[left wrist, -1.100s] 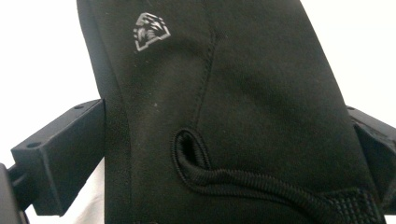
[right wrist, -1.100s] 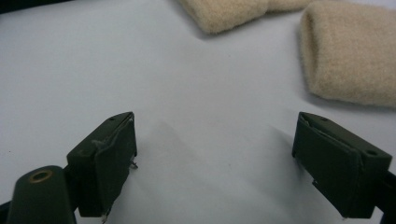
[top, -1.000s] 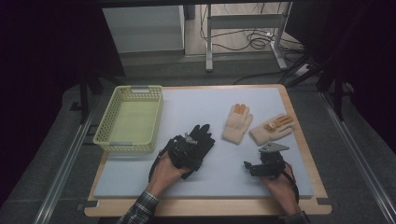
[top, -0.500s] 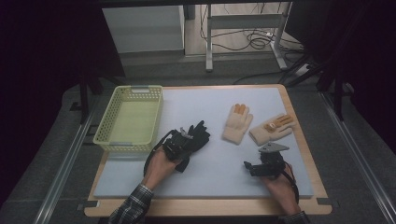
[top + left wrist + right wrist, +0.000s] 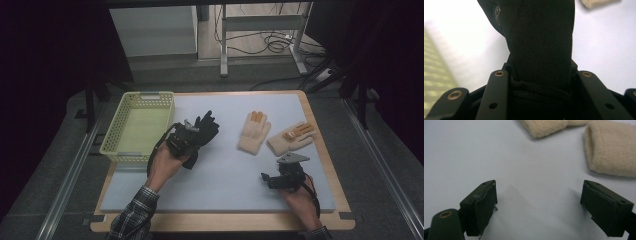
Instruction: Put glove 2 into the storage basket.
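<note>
Two grippers are working over the pale mat (image 5: 220,185). The left gripper (image 5: 186,137), just right of the yellow basket (image 5: 137,127), is clamping the ribbed cuff of a black glove (image 5: 541,37); the glove is hanging clear of the mat, its fingers pointing away from the basket. The right gripper (image 5: 539,205) is resting with jaws wide, nothing between them, well right of the basket. Two beige gloves (image 5: 254,132) (image 5: 291,138) are lying side by side on the mat beyond it.

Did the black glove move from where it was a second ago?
Yes. The black glove, clamped in the left gripper, has come closer to the yellow basket.
</note>
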### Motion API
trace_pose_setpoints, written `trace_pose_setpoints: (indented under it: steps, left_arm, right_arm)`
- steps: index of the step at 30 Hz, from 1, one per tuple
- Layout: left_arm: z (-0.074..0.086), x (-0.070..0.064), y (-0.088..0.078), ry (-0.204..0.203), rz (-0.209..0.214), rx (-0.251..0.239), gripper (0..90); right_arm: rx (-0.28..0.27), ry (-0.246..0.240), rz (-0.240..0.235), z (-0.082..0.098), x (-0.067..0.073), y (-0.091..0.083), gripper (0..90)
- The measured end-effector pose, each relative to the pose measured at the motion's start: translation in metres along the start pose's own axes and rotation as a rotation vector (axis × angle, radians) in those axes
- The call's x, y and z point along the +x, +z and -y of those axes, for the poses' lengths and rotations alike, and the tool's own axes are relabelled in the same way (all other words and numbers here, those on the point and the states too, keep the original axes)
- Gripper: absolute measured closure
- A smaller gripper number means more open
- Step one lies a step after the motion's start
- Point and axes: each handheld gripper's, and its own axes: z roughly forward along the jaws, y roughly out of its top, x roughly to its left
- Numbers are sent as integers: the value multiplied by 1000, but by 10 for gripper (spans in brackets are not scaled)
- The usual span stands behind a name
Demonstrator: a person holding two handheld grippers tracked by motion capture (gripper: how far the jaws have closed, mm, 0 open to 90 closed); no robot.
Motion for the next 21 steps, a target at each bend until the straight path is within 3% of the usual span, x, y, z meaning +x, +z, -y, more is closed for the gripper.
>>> trace_pose_setpoints:
  steps: [7,14,21]
  left_arm:
    - [-12,23,-22,-20,-58,-2,619]
    - [-17,64,-48,-75,-152,-14,613]
    - [-9,102,-58,-143,-203,-6,607]
  right_arm:
    - [-2,0,-1,0,0,0,135]
    - [-2,1,-1,0,0,0,135]
    - [-3,-1,-1,0,0,0,135]
